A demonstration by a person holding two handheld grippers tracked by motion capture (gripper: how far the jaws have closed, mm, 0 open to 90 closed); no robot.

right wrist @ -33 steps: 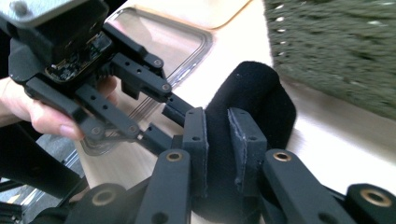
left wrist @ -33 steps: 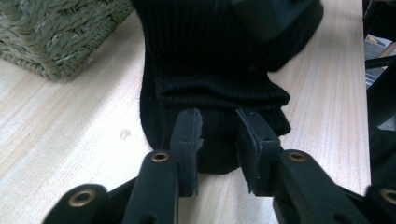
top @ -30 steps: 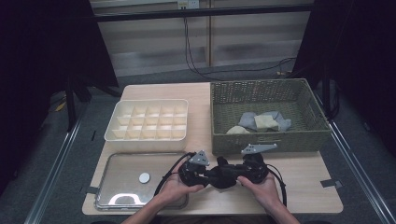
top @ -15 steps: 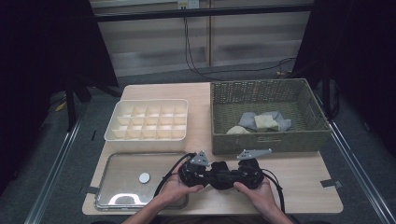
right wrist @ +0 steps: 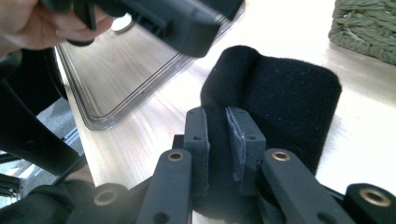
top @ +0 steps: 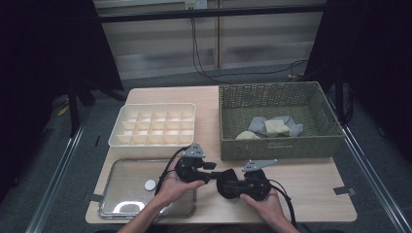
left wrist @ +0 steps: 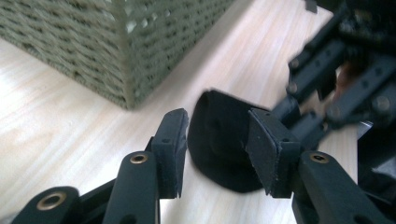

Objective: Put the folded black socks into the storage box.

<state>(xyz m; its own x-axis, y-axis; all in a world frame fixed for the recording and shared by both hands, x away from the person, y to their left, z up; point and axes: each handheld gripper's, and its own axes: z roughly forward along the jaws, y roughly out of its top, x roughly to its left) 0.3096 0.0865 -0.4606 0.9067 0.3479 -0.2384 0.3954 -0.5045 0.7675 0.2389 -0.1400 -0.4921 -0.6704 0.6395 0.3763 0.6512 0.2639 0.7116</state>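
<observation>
No brand, label or legible writing is seen on any item. At the left of the high view, a clear tray (top: 127, 187) with a small white disc (top: 150, 184) is placed on the wooden table (top: 311, 182), behind it a white divided box (top: 153, 125). The left gripper (top: 210, 171) is held over the tray's right edge; its jaws are released, having just been opening, and in the left gripper view the black cloth (left wrist: 219, 140) is seen beyond the spread pads (left wrist: 170, 144), untouched by them. Compared with the earlier frames, the left gripper is drawn apart from the right gripper (top: 227, 184), whereas both were previously pressed together at the cloth. The cloth is located on the table between the two grippers, in front of the woven basket (top: 277, 145). The right gripper is clenched on the cloth's edge, as the right gripper view shows. Folded cloths (top: 274, 127) are contained in the basket.
</observation>
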